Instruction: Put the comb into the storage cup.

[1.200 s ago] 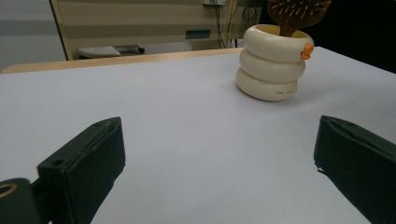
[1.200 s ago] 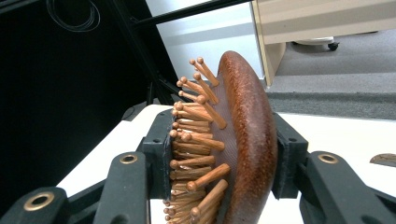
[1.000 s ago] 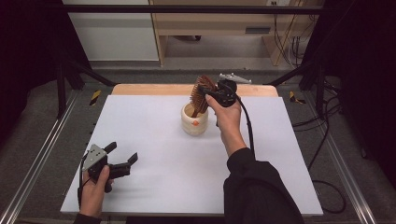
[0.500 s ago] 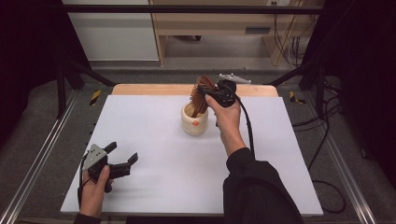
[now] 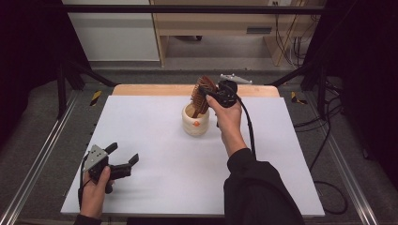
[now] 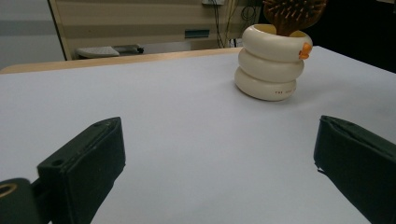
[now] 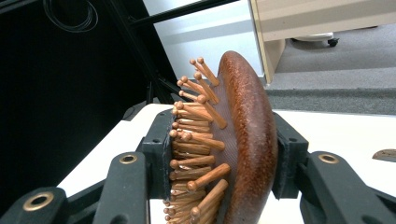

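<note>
A brown wooden hairbrush (image 5: 202, 95) with peg bristles stands head up, its handle down inside a cream ringed cup (image 5: 195, 121) at the back middle of the white table. My right gripper (image 5: 207, 96) is shut on the hairbrush's head (image 7: 243, 140), one pad on the bristles and one on its back. The cup (image 6: 272, 61) has a small orange mark on its rim. My left gripper (image 5: 123, 157) rests open near the table's front left corner, its jaws wide apart over bare tabletop (image 6: 219, 154).
The white tabletop (image 5: 155, 140) ends at a wooden strip (image 5: 150, 89) along the far side. Metal rails (image 5: 37, 159) run along both sides. A cable (image 5: 246, 126) trails from the right gripper over the forearm. A light wooden cabinet (image 5: 216, 28) stands beyond the table.
</note>
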The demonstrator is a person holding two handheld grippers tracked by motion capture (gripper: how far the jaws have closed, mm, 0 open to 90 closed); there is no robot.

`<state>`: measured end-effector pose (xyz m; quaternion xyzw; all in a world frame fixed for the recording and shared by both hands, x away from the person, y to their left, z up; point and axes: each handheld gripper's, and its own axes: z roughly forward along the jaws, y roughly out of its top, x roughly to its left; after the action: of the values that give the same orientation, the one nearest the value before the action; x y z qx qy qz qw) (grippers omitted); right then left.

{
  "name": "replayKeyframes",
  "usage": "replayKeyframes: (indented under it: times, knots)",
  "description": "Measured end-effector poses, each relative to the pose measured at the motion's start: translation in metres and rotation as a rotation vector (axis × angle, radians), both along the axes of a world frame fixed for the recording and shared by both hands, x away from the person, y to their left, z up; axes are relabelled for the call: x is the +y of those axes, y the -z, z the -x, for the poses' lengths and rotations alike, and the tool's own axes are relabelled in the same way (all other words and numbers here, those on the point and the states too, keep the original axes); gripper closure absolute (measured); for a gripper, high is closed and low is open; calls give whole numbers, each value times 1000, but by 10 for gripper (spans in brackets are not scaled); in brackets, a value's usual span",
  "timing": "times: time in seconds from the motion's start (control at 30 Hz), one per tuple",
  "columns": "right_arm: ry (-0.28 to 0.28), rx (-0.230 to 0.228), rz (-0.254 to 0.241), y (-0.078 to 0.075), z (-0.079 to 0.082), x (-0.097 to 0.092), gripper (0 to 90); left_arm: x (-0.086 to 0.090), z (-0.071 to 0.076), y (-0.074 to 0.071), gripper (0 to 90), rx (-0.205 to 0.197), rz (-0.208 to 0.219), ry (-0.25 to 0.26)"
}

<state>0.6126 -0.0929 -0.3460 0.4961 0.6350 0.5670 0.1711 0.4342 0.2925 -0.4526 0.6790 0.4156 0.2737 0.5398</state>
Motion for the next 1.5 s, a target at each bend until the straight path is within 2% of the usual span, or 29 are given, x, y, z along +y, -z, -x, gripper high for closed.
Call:
replayKeyframes:
  times: [1.1, 1.5]
  knots:
    - [1, 11, -19, 2, -2, 0, 510, 0, 0, 0, 22, 1, 0, 4]
    - [23, 39, -56, 8, -6, -11, 496, -2, 0, 1, 22, 4, -1, 7]
